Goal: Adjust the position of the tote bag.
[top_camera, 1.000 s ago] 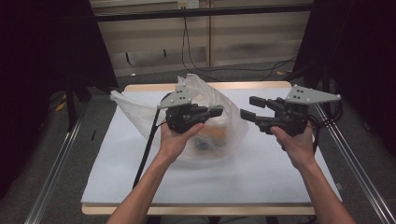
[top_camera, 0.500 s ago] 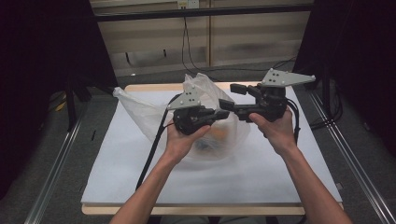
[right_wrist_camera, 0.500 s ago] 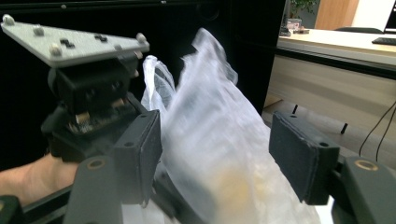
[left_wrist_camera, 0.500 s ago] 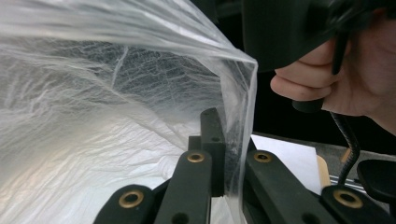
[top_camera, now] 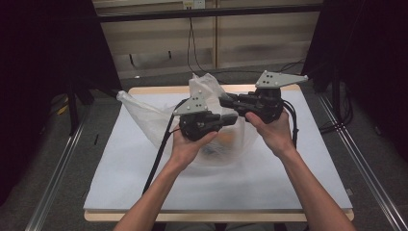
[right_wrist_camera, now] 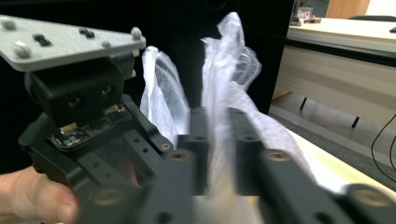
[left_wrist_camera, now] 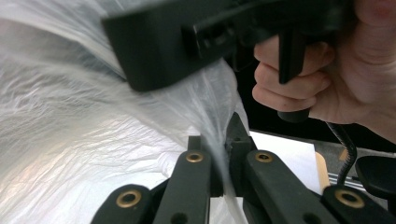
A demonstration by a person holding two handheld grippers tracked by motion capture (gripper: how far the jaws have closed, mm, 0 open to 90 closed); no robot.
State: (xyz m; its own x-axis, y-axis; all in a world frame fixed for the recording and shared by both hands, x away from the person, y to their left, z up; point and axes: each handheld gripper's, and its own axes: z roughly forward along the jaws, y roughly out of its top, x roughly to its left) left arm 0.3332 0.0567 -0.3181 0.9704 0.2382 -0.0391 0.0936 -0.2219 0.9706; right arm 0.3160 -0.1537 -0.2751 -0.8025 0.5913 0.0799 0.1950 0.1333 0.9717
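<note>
A thin white plastic bag [top_camera: 144, 115] stands on the white table top [top_camera: 298, 183], with something orange [top_camera: 227, 139] showing through its wall. My left gripper [top_camera: 234, 118] is shut on a strip of the bag's film [left_wrist_camera: 84, 121], which runs up between its jaws [left_wrist_camera: 218, 140]. My right gripper [top_camera: 225, 102] sits just above and behind it, and its jaws have just been closing. In the right gripper view a crumpled flap of the bag [right_wrist_camera: 224, 56] is pinched between them [right_wrist_camera: 217, 119]. The two grippers nearly touch over the bag's mouth.
The table top [top_camera: 120, 192] has a wooden edge at its front and back. Metal rails [top_camera: 53, 183] run along the floor on both sides. Cables [top_camera: 192, 53] hang in front of the panelled wall behind the table.
My right gripper has moved left from the table's right side to the top of the bag, beside the left gripper, and has shut on the bag's film. The left gripper stayed put.
</note>
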